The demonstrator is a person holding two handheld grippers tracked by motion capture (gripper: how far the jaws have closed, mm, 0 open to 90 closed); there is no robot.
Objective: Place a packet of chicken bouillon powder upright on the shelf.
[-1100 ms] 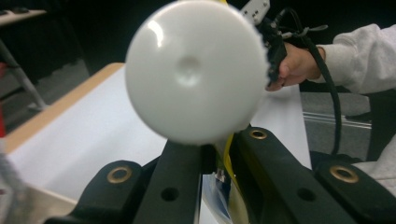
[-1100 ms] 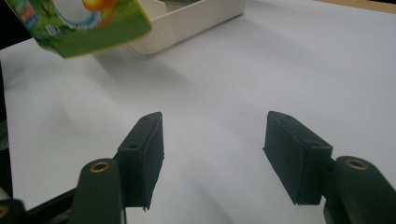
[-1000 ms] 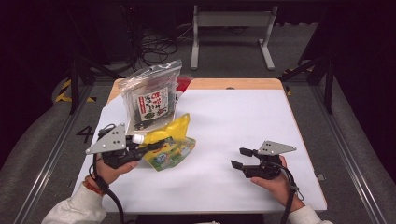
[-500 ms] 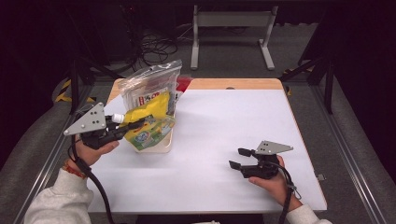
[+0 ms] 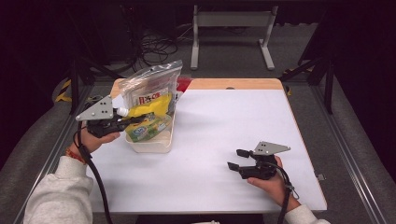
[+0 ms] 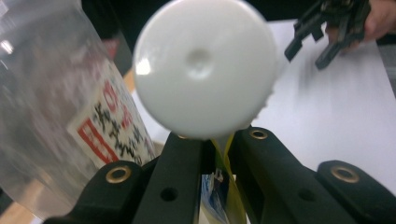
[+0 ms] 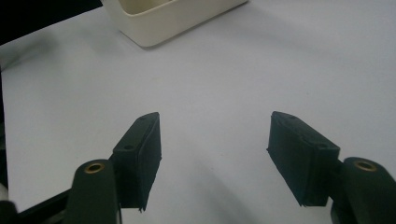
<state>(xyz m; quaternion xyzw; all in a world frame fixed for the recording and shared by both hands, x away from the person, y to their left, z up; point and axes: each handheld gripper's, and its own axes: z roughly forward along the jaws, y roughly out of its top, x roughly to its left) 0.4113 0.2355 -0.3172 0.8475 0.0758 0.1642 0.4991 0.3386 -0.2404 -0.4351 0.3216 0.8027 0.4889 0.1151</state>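
Note:
My left gripper [image 5: 134, 122] is shut on a yellow and green spouted pouch [image 5: 148, 122] with a white cap [image 6: 203, 70]. It holds the pouch over a cream bin [image 5: 154, 145] at the table's left. A clear bag [image 5: 152, 88] with a red and white label stands in the bin's far end, just behind the pouch. In the left gripper view the jaws pinch the pouch's yellow neck [image 6: 224, 154] under the cap, and the clear bag [image 6: 56, 107] is at the left. My right gripper [image 5: 233, 158] rests open on the white table [image 5: 224, 121] at the front right, with nothing in it [image 7: 215, 158].
A red item [image 5: 183, 84] lies behind the bin at the table's wooden far edge [image 5: 233, 84]. The right gripper view shows the bin's corner [image 7: 173, 14] ahead across bare white tabletop. Metal rails run along both table sides.
My left gripper has carried the pouch from the table in front of the bin back and left, to above the bin. The right gripper has hardly moved.

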